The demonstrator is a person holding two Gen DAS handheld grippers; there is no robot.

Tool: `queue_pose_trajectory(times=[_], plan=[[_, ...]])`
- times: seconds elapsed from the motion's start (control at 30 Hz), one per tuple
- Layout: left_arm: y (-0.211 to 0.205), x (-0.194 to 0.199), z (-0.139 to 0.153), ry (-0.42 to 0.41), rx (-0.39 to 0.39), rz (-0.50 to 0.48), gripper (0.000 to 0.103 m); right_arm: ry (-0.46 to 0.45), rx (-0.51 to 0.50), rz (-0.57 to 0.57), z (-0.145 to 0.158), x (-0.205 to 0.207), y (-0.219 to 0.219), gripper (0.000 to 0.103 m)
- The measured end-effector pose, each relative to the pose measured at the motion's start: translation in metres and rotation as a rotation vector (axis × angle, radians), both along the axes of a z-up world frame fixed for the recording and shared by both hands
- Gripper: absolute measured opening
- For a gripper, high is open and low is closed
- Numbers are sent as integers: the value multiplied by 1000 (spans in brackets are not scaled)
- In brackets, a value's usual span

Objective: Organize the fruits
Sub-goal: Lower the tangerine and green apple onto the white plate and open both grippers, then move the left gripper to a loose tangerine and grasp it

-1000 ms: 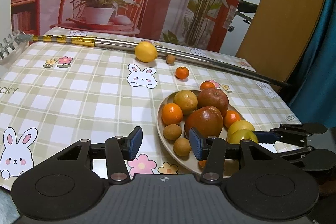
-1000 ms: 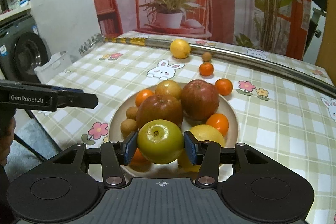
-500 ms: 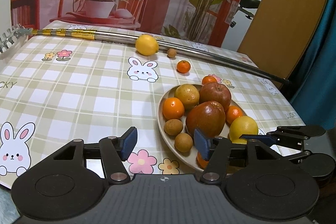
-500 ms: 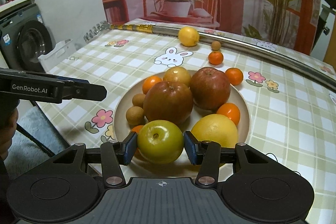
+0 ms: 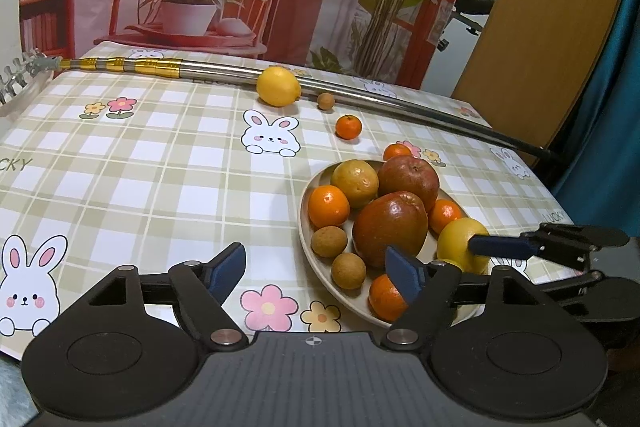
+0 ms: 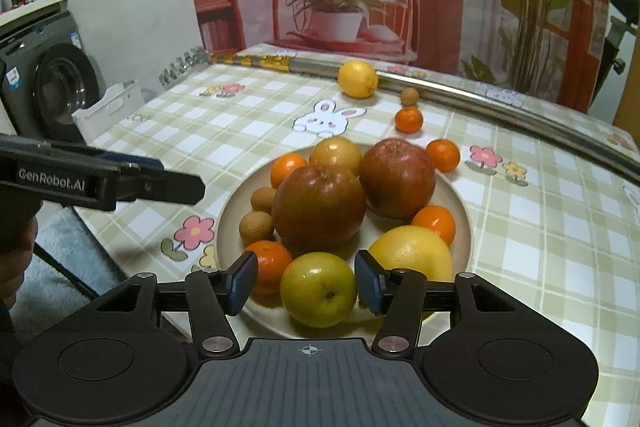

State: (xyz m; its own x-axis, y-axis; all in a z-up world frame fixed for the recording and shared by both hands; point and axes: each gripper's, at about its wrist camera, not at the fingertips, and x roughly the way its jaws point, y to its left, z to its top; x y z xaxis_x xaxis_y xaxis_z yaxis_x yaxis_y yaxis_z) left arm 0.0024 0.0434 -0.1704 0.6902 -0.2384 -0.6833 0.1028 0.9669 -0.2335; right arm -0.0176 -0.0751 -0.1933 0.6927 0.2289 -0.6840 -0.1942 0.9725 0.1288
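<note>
The right gripper [image 6: 306, 285] has let go of the green apple [image 6: 318, 289]: half a second earlier its blue pads pressed the fruit's sides, and now a gap shows on each side while the jaws are opening. The apple sits between the open fingers on the near edge of the plate [image 6: 460, 203], no longer carried. That reads as a finished placement, so this hand is free to back off and go for another fruit.

The left gripper [image 5: 316, 269] is empty and its jaws are opening as well, visibly wider than a second ago, with nothing between them; it hangs over the tablecloth [image 5: 132, 167] just left of the plate's near rim.

The apple is yellow-green, smooth and glossy, with its stem pit turned toward the camera and to the right. Just beyond the right gripper's left pad lies a mandarin, and beyond its right pad a large yellow citrus. Further ahead come two big red apples [image 6: 320, 205], small brown longans and more mandarins, heaped tightly.

Past the plate, three fruits remain loose on the cloth: a mandarin [image 6: 409, 119], a longan [image 6: 409, 96] and, farthest, a lemon [image 6: 357, 79] resting against the metal pole [image 6: 500, 103]. These likely come next.
</note>
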Motion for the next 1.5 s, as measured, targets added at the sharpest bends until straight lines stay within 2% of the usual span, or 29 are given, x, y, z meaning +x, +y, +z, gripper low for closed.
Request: queue_pose_trajectory(times=[0.2, 0.33, 0.47, 0.63, 0.73, 0.8, 0.93, 1.0, 1.07, 1.17, 1.3, 1.5], plan=[[2, 0, -1, 5, 3, 17, 81, -61, -1, -38, 10, -3, -7, 53], [3, 4, 2, 0, 41, 26, 81, -104, -16, -57, 17, -4, -14, 53], [5, 12, 13, -35, 80, 21, 81, -137, -36, -80, 26, 0, -24, 53], [8, 27, 31, -76, 83, 10, 81, -168, -14, -131, 38, 10, -47, 53], [8, 39, 40, -93, 86, 8, 81, -176, 19, -162, 43, 17, -63, 61], [7, 46, 44, -98, 87, 2, 81, -180, 69, -191, 45, 21, -76, 75], [0, 61, 48, -106, 95, -11, 81, -192, 123, -229, 47, 28, -98, 79], [-3, 67, 49, -106, 96, -16, 81, -189, 111, -236, 46, 32, -103, 85], [-6, 74, 48, -102, 94, -24, 81, -186, 80, -229, 45, 37, -105, 86], [-11, 84, 45, -94, 93, -37, 81, -192, 38, -190, 46, 41, -99, 100], [-16, 94, 43, -94, 94, -51, 81, -149, 20, -162, 44, 53, -95, 101], [-18, 112, 37, -82, 93, -67, 81, -105, -19, -176, 40, 68, -94, 102]])
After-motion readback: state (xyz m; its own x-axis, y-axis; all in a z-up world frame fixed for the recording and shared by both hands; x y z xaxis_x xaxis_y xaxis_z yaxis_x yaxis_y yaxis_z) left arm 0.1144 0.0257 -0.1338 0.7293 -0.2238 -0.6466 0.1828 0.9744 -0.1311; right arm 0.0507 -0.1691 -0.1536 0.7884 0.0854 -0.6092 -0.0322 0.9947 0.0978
